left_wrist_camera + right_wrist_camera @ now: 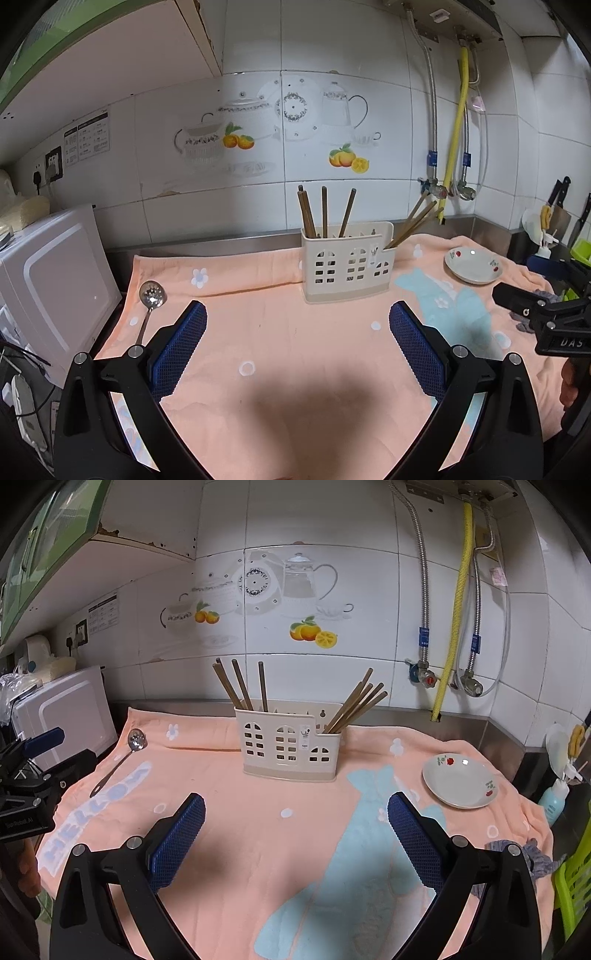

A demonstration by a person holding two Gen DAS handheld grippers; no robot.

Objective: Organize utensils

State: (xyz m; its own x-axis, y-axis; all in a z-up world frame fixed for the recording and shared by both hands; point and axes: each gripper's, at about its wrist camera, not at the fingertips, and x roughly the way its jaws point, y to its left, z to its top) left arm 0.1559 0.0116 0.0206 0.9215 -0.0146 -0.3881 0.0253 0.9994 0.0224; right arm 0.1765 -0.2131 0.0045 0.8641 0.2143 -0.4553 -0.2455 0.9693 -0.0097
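Here, one slotted steel spoon point(151, 295) is shown lying flat on the peach flower-printed towel point(280, 343), at its far left edge, its bowl directed toward the tiled wall and its long axis running back toward the viewer. One cream perforated plastic caddy point(347, 267) is seen upright at mid-towel, well apart from the spoon; four brown chopsticks point(324, 211) stand in its left compartment and a leaning cluster point(356, 707), hard to count, in its right. One white flower-painted dish point(460, 781) lies right. The left gripper point(297, 332) and right gripper point(295, 821) are both spread wide, empty. The spoon handle is partly hidden.
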